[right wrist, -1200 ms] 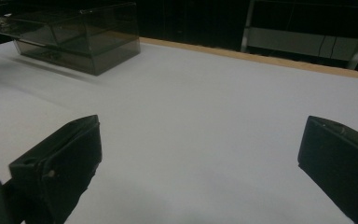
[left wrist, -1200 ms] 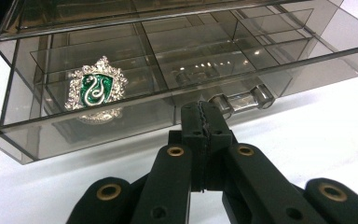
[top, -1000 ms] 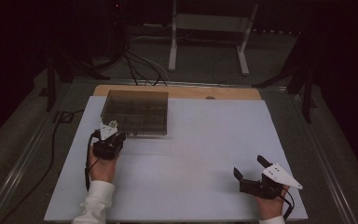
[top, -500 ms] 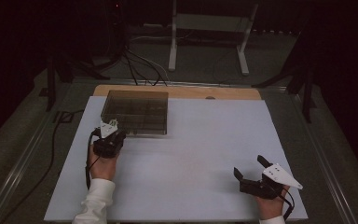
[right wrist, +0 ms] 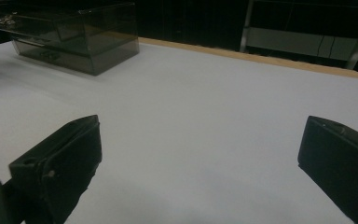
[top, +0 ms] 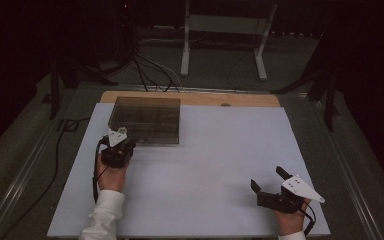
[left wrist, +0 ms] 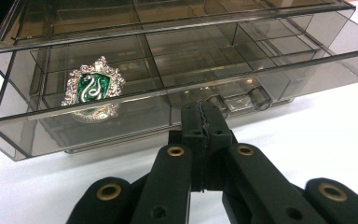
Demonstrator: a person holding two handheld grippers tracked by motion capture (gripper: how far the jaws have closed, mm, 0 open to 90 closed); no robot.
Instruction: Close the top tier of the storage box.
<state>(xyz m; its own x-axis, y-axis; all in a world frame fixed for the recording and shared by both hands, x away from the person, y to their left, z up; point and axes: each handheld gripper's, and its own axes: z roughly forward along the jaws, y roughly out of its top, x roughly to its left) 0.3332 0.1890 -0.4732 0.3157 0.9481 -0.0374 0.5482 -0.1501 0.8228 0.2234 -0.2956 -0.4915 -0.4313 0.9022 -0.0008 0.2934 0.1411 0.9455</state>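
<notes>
left gripper (left wrist: 204, 122) is sitting with jaws pressed together at the smoky drawer box's (left wrist: 177, 70) knob, while right gripper (top: 270, 182) is resting wide open on the white table (top: 215, 160).

High view looking down from above, left tongs view close at the smoky box (left wrist: 177, 70), right tongs view seeing it far across the table (right wrist: 214, 121)

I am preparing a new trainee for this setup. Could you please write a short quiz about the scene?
1. True or false: the left gripper is shut at the front of the smoky clear box.
2. What lies inside the box? A) a green and silver crest badge B) a key C) a coin
3. How do the jaws of the right gripper stand, and is anything between them?

Key: 1 true. 2 A. 3 wide open, with nothing between them above the white table.
</notes>
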